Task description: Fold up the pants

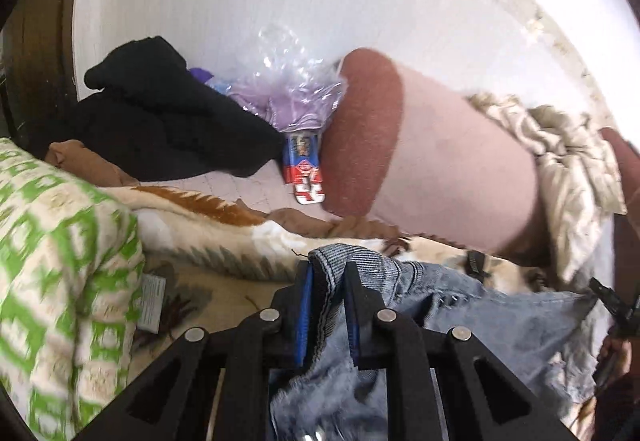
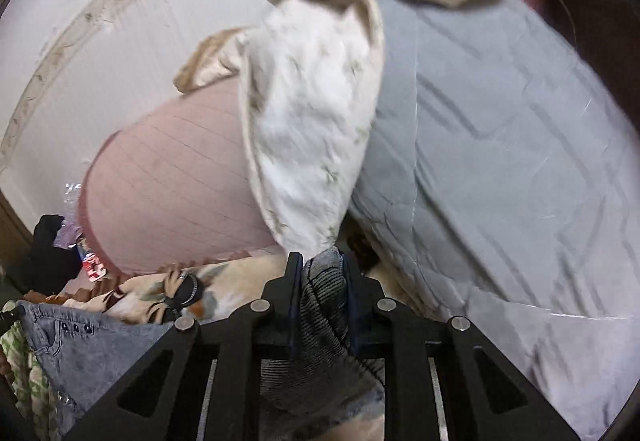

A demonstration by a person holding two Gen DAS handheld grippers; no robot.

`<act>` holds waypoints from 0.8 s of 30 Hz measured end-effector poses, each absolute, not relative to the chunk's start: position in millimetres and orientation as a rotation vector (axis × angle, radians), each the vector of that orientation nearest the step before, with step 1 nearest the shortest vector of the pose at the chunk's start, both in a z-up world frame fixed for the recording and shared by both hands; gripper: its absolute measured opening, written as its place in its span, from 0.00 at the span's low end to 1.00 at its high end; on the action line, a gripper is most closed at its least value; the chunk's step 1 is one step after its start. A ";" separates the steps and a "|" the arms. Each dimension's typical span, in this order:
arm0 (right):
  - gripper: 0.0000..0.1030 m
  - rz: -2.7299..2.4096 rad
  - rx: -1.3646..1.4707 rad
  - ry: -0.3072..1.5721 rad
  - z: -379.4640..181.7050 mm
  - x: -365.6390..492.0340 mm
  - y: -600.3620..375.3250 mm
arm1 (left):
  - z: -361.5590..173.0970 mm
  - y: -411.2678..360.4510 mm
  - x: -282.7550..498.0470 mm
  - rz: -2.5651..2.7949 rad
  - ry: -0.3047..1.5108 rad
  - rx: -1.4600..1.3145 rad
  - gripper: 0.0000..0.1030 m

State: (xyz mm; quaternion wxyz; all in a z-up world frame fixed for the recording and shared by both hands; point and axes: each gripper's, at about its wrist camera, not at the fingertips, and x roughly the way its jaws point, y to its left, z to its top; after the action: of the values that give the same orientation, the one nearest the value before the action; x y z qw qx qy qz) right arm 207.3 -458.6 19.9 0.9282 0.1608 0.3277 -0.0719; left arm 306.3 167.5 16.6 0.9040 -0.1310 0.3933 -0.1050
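Observation:
The pants are light blue jeans (image 1: pixel 460 305). My left gripper (image 1: pixel 329 268) is shut on a ribbed edge of the jeans, which bunches between the fingers and hangs down to the right. My right gripper (image 2: pixel 322 259) is shut on another ribbed edge of the jeans (image 2: pixel 324 305). The rest of the jeans (image 2: pixel 92 345) stretches out to the lower left in the right wrist view, with small studs near a pocket. The other gripper (image 1: pixel 612 301) shows at the right edge of the left wrist view. Both hold the jeans lifted above a patterned blanket (image 1: pixel 248 237).
A pink bolster with a maroon end (image 1: pixel 436 157), a cream crumpled cloth (image 1: pixel 560 157), black clothes (image 1: pixel 168 117), a plastic bag (image 1: pixel 292 89) and a red-and-blue packet (image 1: pixel 306 169) lie behind. A green-and-white pillow (image 1: pixel 60 265) is at left. A grey quilt (image 2: pixel 500 145) is at right.

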 end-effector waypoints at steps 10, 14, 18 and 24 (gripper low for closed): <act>0.19 -0.135 0.329 0.700 6.4 112.6 -464.2 | 33.7 213.2 174.2 -0.244 0.688 -0.338 0.06; 0.19 -0.095 0.352 0.730 -15.0 70.7 -459.8 | 17.6 238.9 128.5 -0.214 0.668 -0.370 0.06; 0.19 -0.049 0.338 0.779 -43.9 26.6 -445.1 | -14.7 244.6 100.8 -0.200 0.733 -0.380 0.06; 0.19 -0.036 0.340 0.879 -87.7 -12.3 -436.9 | -36.8 231.1 82.5 -0.201 0.802 -0.382 0.07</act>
State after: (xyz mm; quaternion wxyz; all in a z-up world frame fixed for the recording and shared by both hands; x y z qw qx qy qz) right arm -12.3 -436.9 -87.7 0.8910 0.1636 0.4232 -0.0175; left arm 82.5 231.1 -36.8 0.8980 -0.1845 0.3873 -0.0971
